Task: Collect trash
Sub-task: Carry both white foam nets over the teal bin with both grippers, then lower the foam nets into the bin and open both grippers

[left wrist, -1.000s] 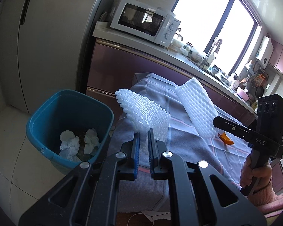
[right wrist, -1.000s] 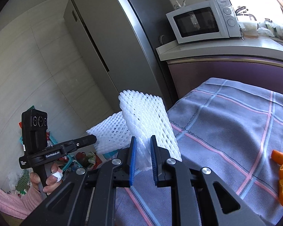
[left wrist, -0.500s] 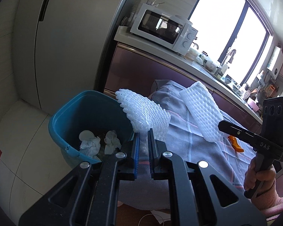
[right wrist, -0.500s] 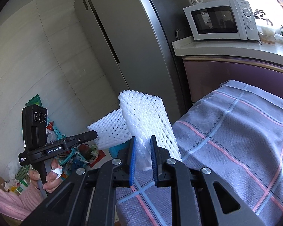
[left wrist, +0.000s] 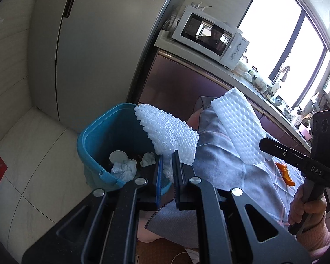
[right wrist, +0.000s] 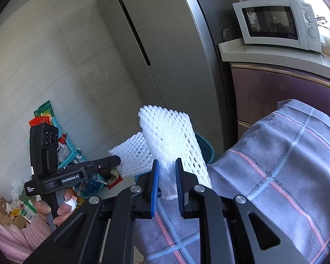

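Kitchen tiles run up to a tall grey refrigerator (left wrist: 94,44), and a blue trash bin (left wrist: 92,140) stands on the floor beside it, crumpled tissues (left wrist: 124,168) lying inside. Left tool (left wrist: 167,165) is clamped on a white foam fruit net (left wrist: 167,132) — the net hangs over the bin's near rim. Right tool (right wrist: 166,176) pinches a second foam net (right wrist: 173,140) just beside the bin, above the edge of the plaid-cloth tabletop (right wrist: 286,165).

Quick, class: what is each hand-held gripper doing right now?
Left hand-held gripper: closed on a foam net.
Right hand-held gripper: closed on another foam net.
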### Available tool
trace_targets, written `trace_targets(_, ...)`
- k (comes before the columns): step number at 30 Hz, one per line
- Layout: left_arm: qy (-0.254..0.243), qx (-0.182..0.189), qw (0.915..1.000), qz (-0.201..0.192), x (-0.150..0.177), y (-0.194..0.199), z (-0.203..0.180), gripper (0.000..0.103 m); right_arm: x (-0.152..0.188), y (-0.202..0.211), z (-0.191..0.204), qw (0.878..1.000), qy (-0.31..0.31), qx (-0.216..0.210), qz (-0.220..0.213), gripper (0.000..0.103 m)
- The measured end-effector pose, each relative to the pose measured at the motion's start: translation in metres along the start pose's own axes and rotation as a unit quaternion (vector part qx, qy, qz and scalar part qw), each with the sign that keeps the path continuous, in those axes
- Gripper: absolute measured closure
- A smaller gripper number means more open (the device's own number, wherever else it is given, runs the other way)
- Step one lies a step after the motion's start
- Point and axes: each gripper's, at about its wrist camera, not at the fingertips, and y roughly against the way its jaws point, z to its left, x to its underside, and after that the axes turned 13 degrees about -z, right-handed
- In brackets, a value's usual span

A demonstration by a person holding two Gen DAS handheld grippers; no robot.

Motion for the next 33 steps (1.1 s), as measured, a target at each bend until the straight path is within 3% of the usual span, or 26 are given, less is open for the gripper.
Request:
trace_targets(17, 0.002, -0.047, 0.9987, 0.019, 0.007, -0.030, 0.019, 0.094, -0.006, -0.047, 0.009, 0.999, -0.005, -0.019, 0.031, 0.090)
trace_targets(33, -0.002, -0.075, 0.9964, 0.040, 0.013, -0.060, 0.031, 0.094, 0.001, -0.100, 0.013, 0.997, -0.005, -0.003, 0.073, 0.089)
